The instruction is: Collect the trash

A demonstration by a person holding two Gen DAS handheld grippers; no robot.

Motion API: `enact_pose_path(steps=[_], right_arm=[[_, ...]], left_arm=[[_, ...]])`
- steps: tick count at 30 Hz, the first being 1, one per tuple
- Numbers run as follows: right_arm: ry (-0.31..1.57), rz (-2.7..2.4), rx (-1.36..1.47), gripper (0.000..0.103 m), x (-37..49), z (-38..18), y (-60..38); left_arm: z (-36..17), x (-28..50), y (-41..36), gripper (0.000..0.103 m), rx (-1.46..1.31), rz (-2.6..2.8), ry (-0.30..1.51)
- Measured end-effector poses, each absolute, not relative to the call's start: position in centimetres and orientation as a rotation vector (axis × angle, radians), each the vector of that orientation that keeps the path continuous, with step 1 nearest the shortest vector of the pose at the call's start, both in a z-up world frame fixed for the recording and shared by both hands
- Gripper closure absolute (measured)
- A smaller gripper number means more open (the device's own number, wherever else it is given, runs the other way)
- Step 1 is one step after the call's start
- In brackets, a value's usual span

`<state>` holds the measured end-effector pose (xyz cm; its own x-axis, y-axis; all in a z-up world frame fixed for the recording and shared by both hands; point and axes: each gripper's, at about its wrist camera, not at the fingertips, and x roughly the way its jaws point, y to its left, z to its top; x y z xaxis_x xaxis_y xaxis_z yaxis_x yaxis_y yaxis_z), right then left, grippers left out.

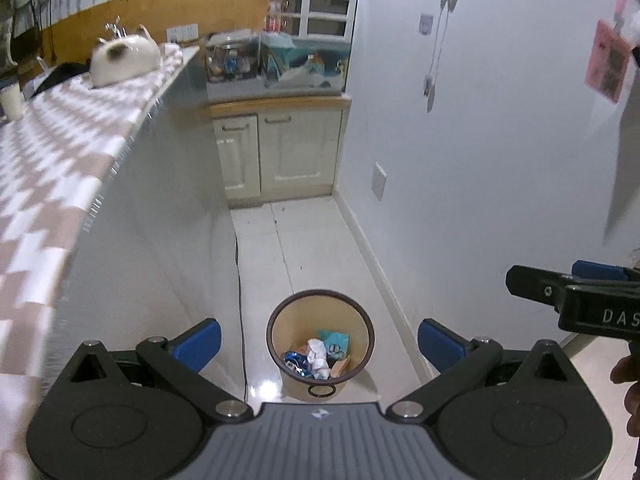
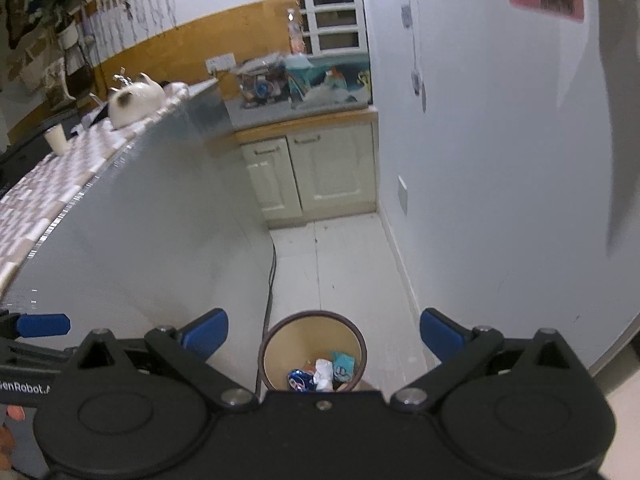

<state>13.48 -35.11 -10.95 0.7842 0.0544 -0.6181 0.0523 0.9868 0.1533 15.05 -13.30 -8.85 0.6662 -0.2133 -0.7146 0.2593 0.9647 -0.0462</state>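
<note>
Both the left gripper [image 1: 318, 344] and right gripper [image 2: 324, 334] are spread, empty; bin [image 2: 276, 344] at six o'clock, its base hidden.

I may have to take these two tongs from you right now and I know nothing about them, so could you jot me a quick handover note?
Left tongs: open, holding nothing, above the bin.
Right tongs: open, also empty, above the same bin.
Bin: on the floor between the counter and the wall; wrappers and crumpled paper lie in its bottom.
Done: some trash is already in the bin.
Left: no loose trash shows on the floor in either view. Check elsewhere, such as the counter top, which is only partly in view.
</note>
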Motion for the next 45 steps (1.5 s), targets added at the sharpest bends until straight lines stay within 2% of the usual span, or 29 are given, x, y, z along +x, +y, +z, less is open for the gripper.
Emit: enact_pose_path(steps=[18, 45], right_arm=[[0.553, -0.002, 0.156, 0.0, 6.8, -4.7, -32.0], [0.572, 0.025, 0.083, 0.0, 1.9, -2.9, -26.3]], left_arm=[[-2.1, 8.5, -9.3, 0.0, 0.099, -0.211, 0.665], [-1.6, 4.5, -2.6, 0.0, 0.043, -0.132, 0.706]])
